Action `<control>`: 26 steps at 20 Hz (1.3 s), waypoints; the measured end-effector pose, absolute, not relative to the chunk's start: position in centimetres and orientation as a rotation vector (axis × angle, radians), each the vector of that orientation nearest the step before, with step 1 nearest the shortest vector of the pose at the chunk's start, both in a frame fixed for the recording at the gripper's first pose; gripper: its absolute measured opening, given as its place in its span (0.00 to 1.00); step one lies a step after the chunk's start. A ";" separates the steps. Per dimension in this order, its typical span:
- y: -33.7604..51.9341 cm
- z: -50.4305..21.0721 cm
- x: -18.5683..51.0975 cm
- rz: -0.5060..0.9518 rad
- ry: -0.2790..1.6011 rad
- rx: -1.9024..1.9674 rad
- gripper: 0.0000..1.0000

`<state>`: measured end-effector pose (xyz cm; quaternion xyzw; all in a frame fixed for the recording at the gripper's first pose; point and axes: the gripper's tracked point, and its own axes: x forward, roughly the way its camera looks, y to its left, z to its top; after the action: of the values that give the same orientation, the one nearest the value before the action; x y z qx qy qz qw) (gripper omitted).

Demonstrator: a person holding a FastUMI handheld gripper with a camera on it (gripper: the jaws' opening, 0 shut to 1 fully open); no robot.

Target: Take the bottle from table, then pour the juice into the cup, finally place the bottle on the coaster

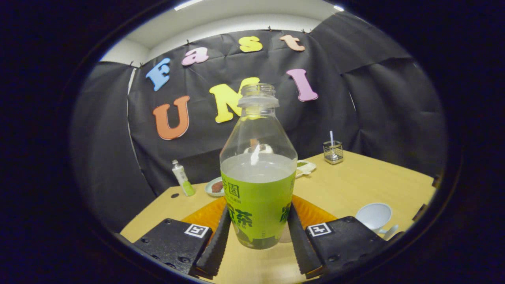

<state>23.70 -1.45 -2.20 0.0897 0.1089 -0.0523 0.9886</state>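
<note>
We have the gripper (258,232) closed on the clear plastic bottle with the green wrap label (258,173); both fingers press on the label band low on its sides, and the bottle stands upright between them, seemingly lifted off the pale wooden table (355,185), though we cannot tell that for sure; its neck is open, no cap on it, and cloudy pale juice fills it to about the top of the label; we judge it moderately heavy in its lower half, so the low hold is sound for carrying, yet thin plastic will give under a hard squeeze and the label film may be slippery, so we would keep the pressure firm but gentle; with no cap, any tilt spills; the label carries dark Chinese characters, of which we can make out the one for tea, the rest being too curved to read; an orange round coaster (205,216) lies just beyond and beneath the fingers, behind the bottle; the white cup (375,216) lies tipped on its side to the right of the right finger, which, we judge, makes pouring awkward; well ahead stand a small tube-like bottle (182,178), a small plate (215,186) and a wire holder (333,152).
</note>
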 end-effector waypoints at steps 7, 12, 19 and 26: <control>-2.2 -3.4 27.0 -0.139 0.269 0.110 0.79; -3.1 -5.6 28.6 -0.154 0.305 0.056 0.80; -4.4 -8.8 30.4 -0.172 0.373 0.025 0.81; -5.2 -10.1 30.5 -0.194 0.418 0.040 0.84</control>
<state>30.55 -5.24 -10.14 0.0201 0.2070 -0.0959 0.9734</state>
